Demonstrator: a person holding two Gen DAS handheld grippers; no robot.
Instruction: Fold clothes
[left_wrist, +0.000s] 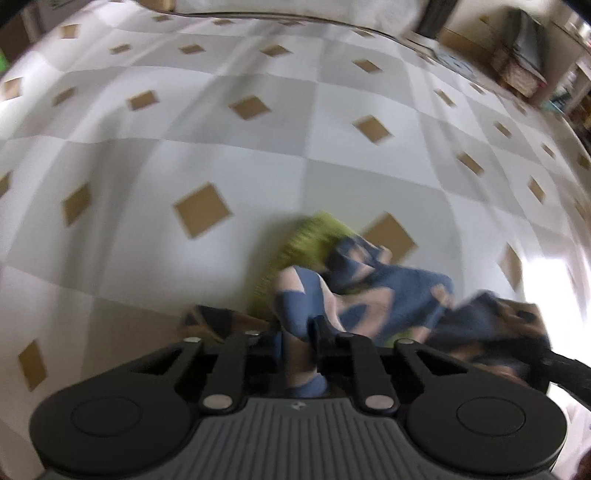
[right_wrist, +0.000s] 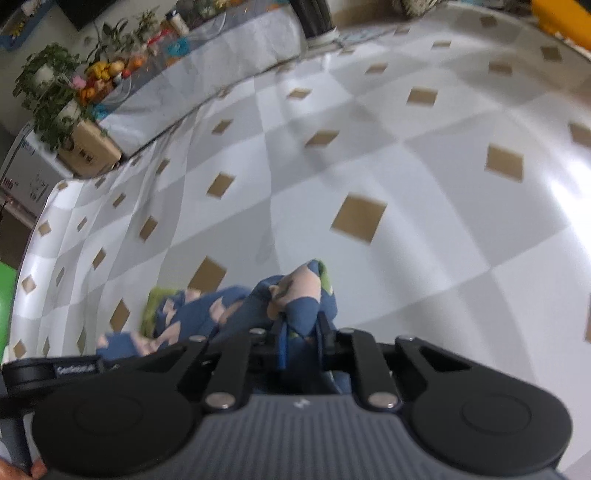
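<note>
Both grippers, left gripper (left_wrist: 301, 332) and right gripper (right_wrist: 299, 328), fingers clamping the crumpled blue-pink-green patterned garment (left_wrist: 388, 295) over the checkered tabletop (left_wrist: 258, 166); next, probably spreading it flat.

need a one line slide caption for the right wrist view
Right gripper shut on a bunched blue, pink and green patterned garment above a checked tablecloth.

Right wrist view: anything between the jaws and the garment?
No gap. The right gripper is shut on a bunched fold of the blue patterned garment, seen in the right wrist view.
</note>
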